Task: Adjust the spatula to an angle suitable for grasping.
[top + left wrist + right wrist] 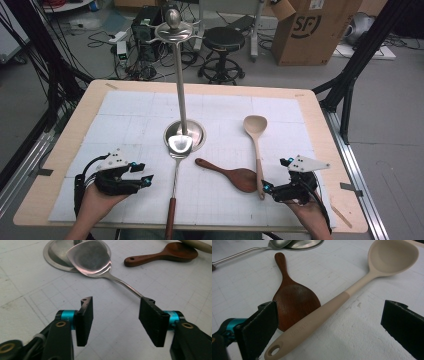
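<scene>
A steel spatula (174, 170) with a wooden grip lies on the white mat, its blade (90, 257) resting on the round base (199, 132) of a tall steel utensil stand (180, 80). To its right lie a dark wooden rice paddle (235, 176) and a beige ladle (256, 145), whose handle crosses the paddle's blade. My left gripper (145, 174) hovers left of the spatula's shaft, open, with only mat between its jaws (120, 320). My right gripper (276, 174) is open wide at the ladle's handle end (287, 340), its pads apart from the handle.
The white grid mat (125, 110) covers most of the wooden table (65, 145). Beyond the far edge stand a black stool (224, 45), a cardboard box (310, 30) and tangled cables on the floor. Black frame legs flank both sides.
</scene>
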